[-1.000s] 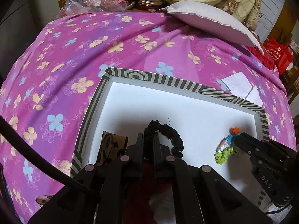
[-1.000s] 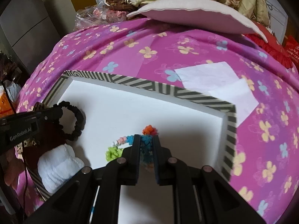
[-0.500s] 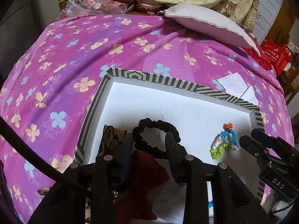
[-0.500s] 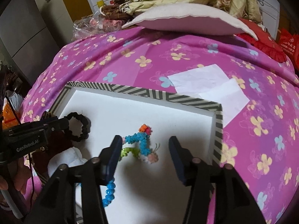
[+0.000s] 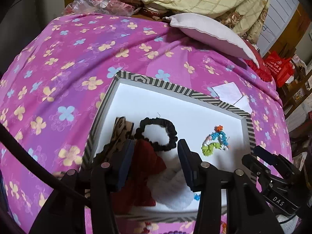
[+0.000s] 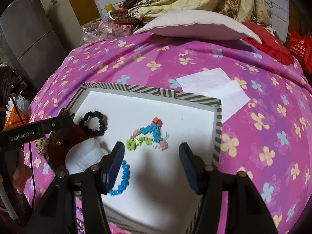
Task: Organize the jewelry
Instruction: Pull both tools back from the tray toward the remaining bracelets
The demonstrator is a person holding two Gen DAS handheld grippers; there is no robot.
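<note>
The black scrunchie (image 5: pixel 157 133) lies flat in the striped tray (image 5: pixel 175 86), just ahead of the left gripper (image 5: pixel 155 157). The bead bracelet (image 6: pixel 147 136) lies just ahead of the right gripper (image 6: pixel 151 159). Both grippers are spread wide and hold nothing.

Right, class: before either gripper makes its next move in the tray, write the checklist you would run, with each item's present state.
1. Left gripper open and holding nothing: ok.
2. Right gripper open and holding nothing: ok.
3. Black scrunchie lying loose on the tray floor: ok.
4. Multicoloured bead bracelet free of both grippers: ok.
5. Blue bead bracelet fully visible: not ok, the right gripper's finger covers part.
6. Clear of tangles: cannot tell.
</note>
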